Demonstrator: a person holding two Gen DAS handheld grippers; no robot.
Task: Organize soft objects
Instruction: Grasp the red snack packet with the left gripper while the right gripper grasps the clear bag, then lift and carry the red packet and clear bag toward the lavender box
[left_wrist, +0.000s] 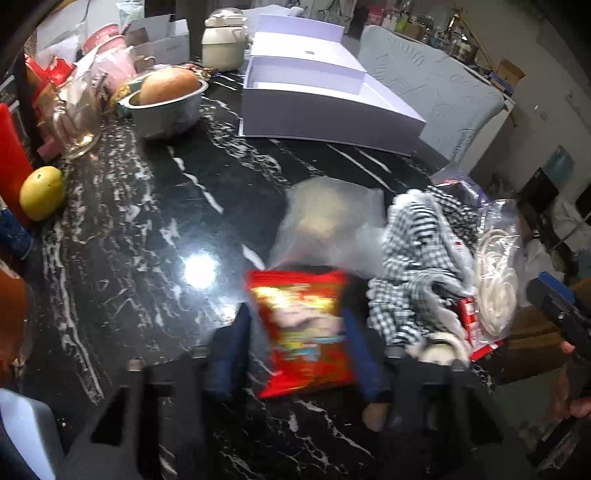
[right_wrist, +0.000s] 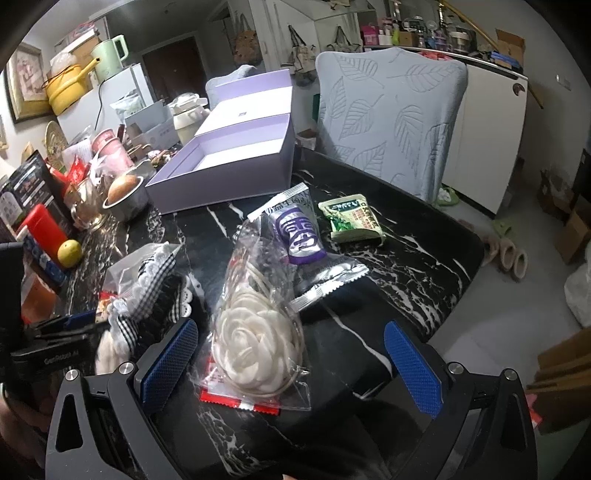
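Lavender box (right_wrist: 225, 173) open at the table's far side; soft packets lie near.
Left gripper (left_wrist: 301, 332) is clamped on the red snack bag (left_wrist: 303, 328), long axis pointing away; right gripper (right_wrist: 291, 354) spread around the bagged white flower (right_wrist: 255, 350).

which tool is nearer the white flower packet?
Right. The right tool is open with the white flower packet between its fingers. The left tool, off to that packet's left beyond the gingham cloth, has a red snack bag between its fingers.

Black marble table (right_wrist: 424, 254), leaf-patterned chair (right_wrist: 388, 122)
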